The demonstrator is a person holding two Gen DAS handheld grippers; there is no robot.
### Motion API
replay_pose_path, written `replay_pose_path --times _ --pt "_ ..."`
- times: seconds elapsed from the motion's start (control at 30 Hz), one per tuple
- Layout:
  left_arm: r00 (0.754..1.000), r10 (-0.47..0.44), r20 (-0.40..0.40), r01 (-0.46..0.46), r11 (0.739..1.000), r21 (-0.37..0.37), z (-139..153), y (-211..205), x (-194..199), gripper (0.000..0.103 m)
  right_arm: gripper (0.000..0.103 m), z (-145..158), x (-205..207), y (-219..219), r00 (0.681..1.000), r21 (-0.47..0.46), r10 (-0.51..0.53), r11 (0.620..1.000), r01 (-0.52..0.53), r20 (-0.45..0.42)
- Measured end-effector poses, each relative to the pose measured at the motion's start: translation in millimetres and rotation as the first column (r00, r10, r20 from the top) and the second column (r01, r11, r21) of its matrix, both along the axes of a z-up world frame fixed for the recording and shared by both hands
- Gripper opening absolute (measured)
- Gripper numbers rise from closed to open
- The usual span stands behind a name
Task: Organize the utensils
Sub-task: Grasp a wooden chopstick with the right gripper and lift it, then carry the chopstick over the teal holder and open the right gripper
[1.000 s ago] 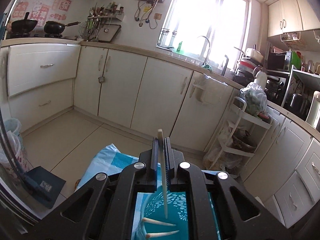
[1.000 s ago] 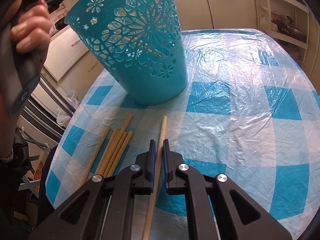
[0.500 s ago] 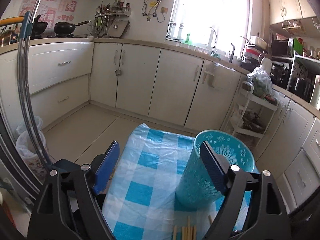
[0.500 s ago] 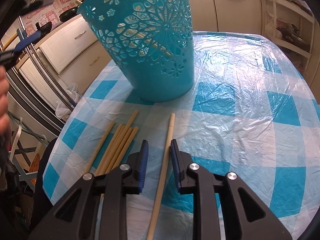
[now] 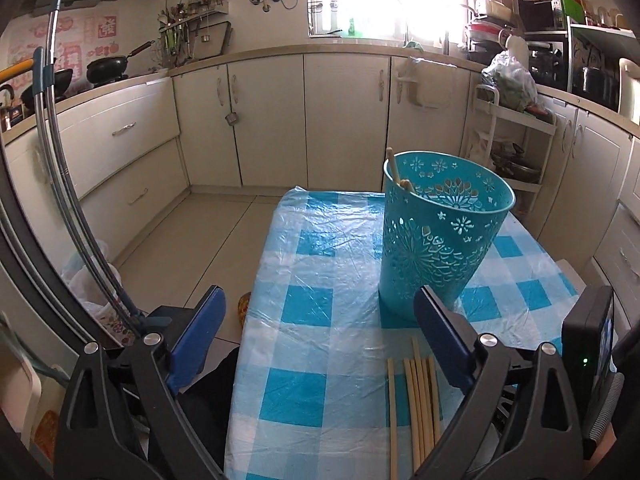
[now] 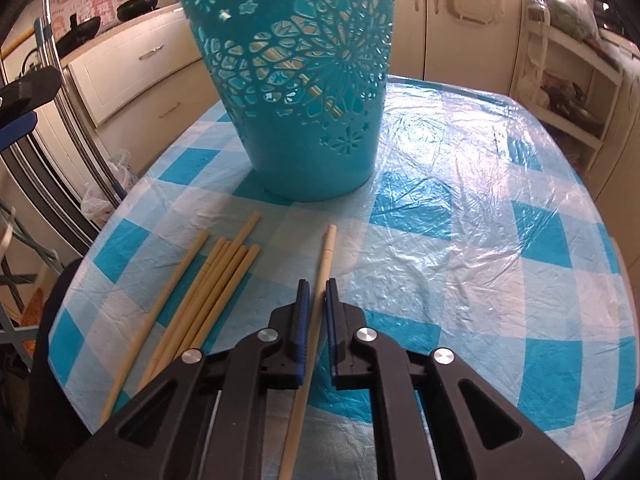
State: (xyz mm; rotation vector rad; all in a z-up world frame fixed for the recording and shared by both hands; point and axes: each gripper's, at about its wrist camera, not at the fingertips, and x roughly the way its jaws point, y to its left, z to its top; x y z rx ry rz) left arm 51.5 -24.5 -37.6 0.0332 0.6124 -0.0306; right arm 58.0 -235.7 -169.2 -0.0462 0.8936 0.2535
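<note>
Left wrist view: left gripper fingers just opened wide, nothing between; risk: descent nudges blue basket or scatters loose chopsticks on counter. Count: six loose, two-plus in basket.

Right wrist view: right gripper fingers just closed onto single chopstick; risk: thin stick pivots, slips. Count: one gripped, six beside.

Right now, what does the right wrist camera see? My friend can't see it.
The right gripper pinches one pale chopstick lying on a blue checked tablecloth. A teal cut-out basket stands ahead, and loose chopsticks lie to the left.
</note>
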Motion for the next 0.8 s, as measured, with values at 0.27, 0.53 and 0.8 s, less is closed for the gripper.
replay_pose_path --times 0.27,0.53,0.8 --pt "1.0 -0.002 -0.029 0.002 1.0 0.005 -4 1 -2 0.092 0.006 0 -2 -9 1.0 0.042 -0.023 0.999 0.024 -0.018" --pt "0.998 0.003 -0.069 -0.003 1.0 -0.001 -12 2 -1 0.092 0.006 22 -22 -32 1.0 0.276 -0.025 0.961 0.024 -0.003" --pt "0.996 0.007 -0.091 -0.007 1.0 -0.008 -16 4 -4 0.093 0.006 72 -45 -45 0.992 0.459 -0.013 0.887 -0.045 0.123"
